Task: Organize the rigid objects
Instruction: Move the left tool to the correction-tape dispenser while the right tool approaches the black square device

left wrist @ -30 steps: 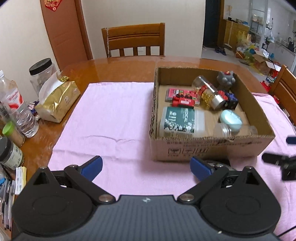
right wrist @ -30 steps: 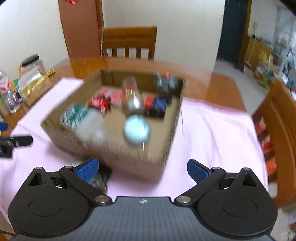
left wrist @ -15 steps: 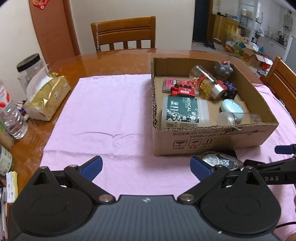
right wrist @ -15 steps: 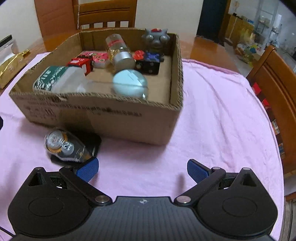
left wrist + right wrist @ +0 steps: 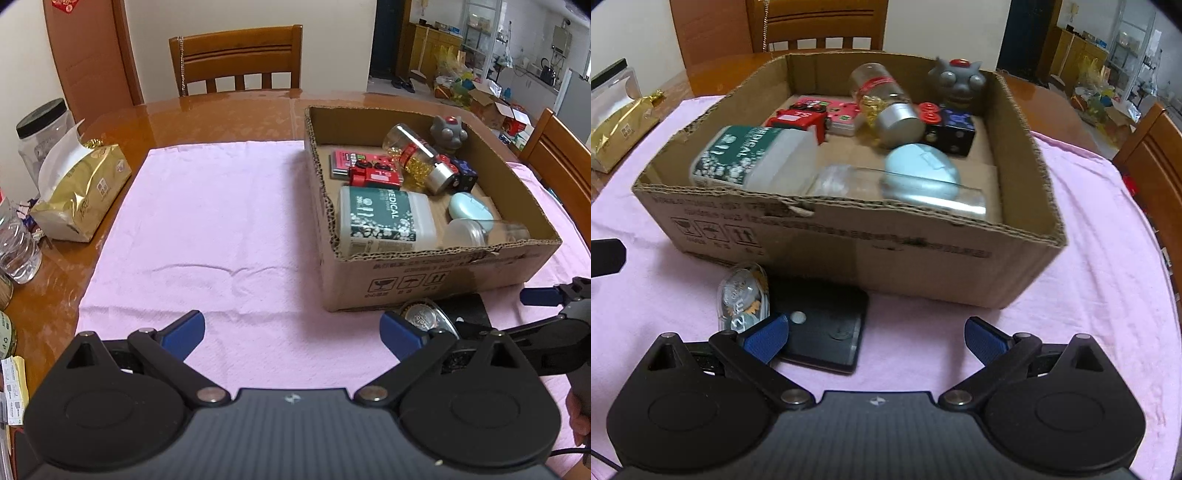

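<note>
"MEDICAL" on green-labelled bottle [image 5: 384,218]

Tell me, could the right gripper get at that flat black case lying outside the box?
Probably yes. The right gripper is open and low over the black case, which lies flat on the pink cloth with nothing over it, though a clear container crowds one side.

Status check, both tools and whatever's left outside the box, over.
Left tool open, empty. Right tool open, low over black case. Clear capsule beside it. Cardboard box wall directly behind.
</note>
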{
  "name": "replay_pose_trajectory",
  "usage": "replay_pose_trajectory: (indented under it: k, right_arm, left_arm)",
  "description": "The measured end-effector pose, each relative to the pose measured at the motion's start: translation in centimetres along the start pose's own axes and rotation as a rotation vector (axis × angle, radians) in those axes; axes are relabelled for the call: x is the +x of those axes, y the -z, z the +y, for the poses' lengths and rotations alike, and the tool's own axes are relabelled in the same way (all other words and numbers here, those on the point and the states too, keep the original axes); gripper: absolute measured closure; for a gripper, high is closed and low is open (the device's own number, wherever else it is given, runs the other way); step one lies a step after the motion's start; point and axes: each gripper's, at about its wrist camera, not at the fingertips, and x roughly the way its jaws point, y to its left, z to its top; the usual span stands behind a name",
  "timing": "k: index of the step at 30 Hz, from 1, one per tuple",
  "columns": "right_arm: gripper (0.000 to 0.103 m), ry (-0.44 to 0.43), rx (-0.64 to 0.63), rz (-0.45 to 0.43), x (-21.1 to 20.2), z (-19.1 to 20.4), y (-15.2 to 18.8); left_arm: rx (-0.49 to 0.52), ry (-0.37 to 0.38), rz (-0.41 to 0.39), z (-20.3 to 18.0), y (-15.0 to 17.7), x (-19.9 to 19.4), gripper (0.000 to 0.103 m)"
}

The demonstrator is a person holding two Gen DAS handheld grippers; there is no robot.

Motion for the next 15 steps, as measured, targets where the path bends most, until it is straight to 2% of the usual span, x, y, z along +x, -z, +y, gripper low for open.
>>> replay_pose_trajectory:
  k: [5,9,15]
  right_arm:
    - [0.0,-0.037,0.0,0.006,0.5,1.2,-0.5]
    - [0.0,-0.033,-0.021,0.017,1.3,2.2,-0.4]
    - [0.0,-0.008,-0.015,0.019,0.8,1.1,0.4]
  left_arm:
    - [0.001,0.002,0.0,0.6,-0.1,0.0,0.003]
    - [0.018,0.013,0.003,0.8,-0.2,0.1,0.003]
    - [0.119,0.065,0.021,-0.5,-0.2,0.6,0.003]
